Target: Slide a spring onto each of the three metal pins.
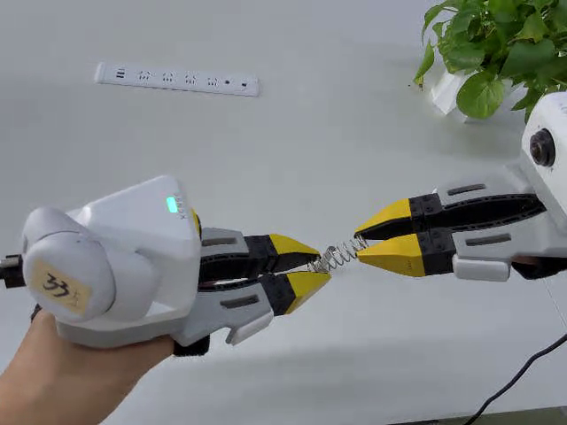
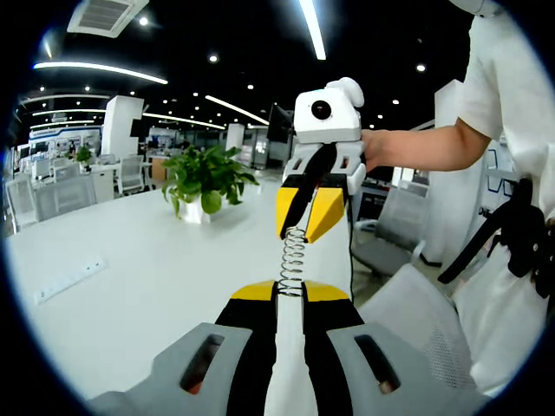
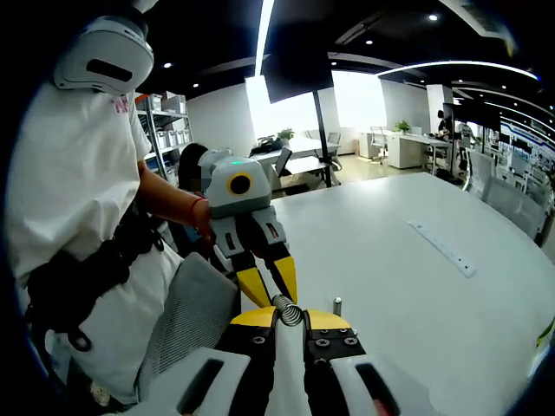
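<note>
So far, little looks done. One spring [image 1: 339, 255] hangs in the air above the table [image 1: 292, 133], held between the two grippers. The left gripper [image 1: 317, 267] is pinched on one end and the right gripper [image 1: 361, 245] on the other, each with its jaws nearly together. In the right gripper view, what may be a pin [image 3: 336, 304] stands upright on the table just past the jaws. It looks bare, though it is too small to be sure. I judge that all three pins are left to do. The jaw tips hide whether anything runs inside the coil. I cannot tell where the other springs lie.
</note>
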